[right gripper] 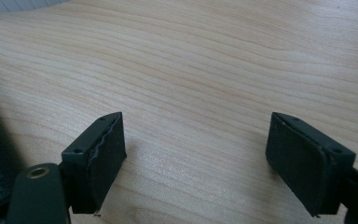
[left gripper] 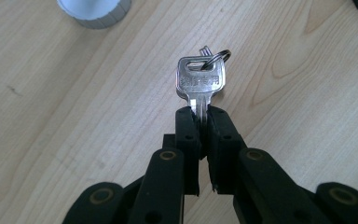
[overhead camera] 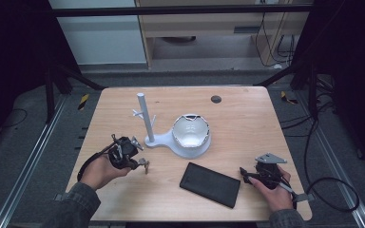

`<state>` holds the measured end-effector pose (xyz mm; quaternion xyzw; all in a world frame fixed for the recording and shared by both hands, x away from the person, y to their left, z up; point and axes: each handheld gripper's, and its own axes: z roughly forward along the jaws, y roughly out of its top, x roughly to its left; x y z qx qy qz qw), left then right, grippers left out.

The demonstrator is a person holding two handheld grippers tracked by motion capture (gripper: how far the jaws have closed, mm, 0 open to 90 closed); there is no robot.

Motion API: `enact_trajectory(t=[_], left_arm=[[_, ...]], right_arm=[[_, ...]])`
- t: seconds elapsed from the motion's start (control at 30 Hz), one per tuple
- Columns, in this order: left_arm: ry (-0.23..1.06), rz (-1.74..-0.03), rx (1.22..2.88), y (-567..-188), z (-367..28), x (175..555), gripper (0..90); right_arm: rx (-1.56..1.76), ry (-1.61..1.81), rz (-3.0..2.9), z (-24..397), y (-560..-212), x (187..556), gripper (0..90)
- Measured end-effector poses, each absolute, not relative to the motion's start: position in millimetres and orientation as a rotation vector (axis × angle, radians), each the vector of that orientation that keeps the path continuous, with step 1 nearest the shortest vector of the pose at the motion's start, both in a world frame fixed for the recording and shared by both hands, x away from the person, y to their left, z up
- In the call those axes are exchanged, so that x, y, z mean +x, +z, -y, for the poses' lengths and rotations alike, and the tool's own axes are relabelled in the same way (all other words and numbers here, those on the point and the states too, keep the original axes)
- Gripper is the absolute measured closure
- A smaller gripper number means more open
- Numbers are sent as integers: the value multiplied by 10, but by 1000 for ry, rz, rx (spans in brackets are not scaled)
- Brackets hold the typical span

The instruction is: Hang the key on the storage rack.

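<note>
High view, left to right: left tongs (overhead camera: 140, 164) clamped on a key (left gripper: 200, 81) by its blade, bow and ring pointing away; the white hook stand (overhead camera: 145, 118) rises at their one o'clock, nearer this hand. Right tongs (overhead camera: 244, 173) apart over the desk (overhead camera: 247, 118).

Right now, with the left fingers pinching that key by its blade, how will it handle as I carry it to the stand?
The key looks stiff, thin metal, probably light. Smooth blade, small grip: it may pivot or slip. Its ring hangs loose and will likely swing.
</note>
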<state>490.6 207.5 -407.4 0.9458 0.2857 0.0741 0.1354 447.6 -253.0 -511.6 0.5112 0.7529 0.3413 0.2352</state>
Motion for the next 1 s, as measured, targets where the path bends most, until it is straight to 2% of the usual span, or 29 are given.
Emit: enact_trajectory(t=[0.27,0.83,1.0], left_arm=[[239,-830,2717,-3860,-2113,4895,837],[350,-846,2652,-3031,-2228,4999,837],[357,-854,2645,-2922,-2246,5073,837]], right_arm=[[1406,938,-2066,2526,-5115,4475,196],[1405,935,-2069,2524,-5115,4475,192],[1402,934,-2070,2524,-5115,4477,189]])
